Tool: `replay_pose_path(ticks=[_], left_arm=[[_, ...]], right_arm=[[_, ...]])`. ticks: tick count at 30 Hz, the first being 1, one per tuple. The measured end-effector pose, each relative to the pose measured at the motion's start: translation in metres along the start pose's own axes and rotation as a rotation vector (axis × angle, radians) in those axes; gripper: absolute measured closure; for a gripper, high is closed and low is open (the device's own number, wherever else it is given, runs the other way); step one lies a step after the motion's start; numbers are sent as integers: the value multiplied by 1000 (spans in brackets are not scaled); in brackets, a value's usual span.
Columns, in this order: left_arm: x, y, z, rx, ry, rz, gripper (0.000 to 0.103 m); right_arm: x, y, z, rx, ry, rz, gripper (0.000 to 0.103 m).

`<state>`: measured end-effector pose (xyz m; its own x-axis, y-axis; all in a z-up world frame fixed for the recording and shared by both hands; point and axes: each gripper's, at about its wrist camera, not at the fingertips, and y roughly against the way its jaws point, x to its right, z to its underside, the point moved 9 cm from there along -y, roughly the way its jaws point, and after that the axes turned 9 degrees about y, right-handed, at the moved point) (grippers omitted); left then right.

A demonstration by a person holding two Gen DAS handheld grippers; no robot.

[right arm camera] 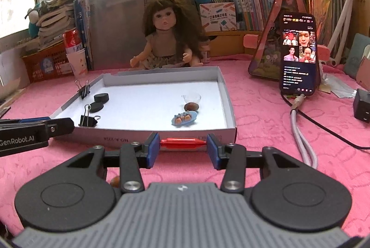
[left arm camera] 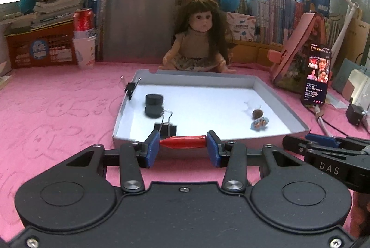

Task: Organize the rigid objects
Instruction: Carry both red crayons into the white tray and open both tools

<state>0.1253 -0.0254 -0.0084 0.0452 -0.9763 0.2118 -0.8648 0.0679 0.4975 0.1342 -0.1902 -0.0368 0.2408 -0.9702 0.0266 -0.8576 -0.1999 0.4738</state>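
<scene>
Each gripper, left (left arm camera: 183, 142) and right (right arm camera: 183, 141), has its jaws clenched on a red pen lying crosswise, just short of the tray's (right arm camera: 148, 132) near wall; tray straight ahead.

A doll (right arm camera: 165, 39) sits behind, a lit phone (right arm camera: 298, 53) propped right.

- The pink cloth (right arm camera: 266, 123) spread under the tray looks soft and matt, with embossed outlines pressed into it.
- The tray (right arm camera: 227, 95) looks like smooth matt cardboard, grey outside and white inside.
- In the tray's left part, the binder clips (right arm camera: 87, 120) have matt black bodies and shiny wire handles.
- Right of the tray, the phone (right arm camera: 298, 55) has a glossy screen.
- Behind the tray, the doll (right arm camera: 165, 39) has smooth plastic-looking limbs and frizzy hair.
</scene>
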Motion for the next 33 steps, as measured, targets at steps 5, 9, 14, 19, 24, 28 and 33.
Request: replay_pose_path(ticks=[5, 9, 14, 19, 24, 28, 33], left_arm=[[-4, -24, -12, -54, 44, 38, 61], [-5, -40, -26, -76, 49, 53, 61], [-11, -66, -54, -93, 66, 57, 61], [-17, -103, -85, -127, 62, 36, 61], [-24, -140, -96, -182, 61, 1, 61], [-31, -169, -92, -233, 72, -32, 61], [-32, -186, -88, -259, 70, -44, 61]], right_arm=[[5, -13, -11, -19, -34, -23, 53], [8, -23, -22, -22, -35, -32, 54], [14, -41, -42, -35, -41, -43, 54], [26, -73, -68, -86, -71, -58, 54], [34, -110, -83, -148, -81, -59, 54], [37, -134, -83, -219, -120, -78, 54], [41, -155, -78, -268, -109, -49, 54]])
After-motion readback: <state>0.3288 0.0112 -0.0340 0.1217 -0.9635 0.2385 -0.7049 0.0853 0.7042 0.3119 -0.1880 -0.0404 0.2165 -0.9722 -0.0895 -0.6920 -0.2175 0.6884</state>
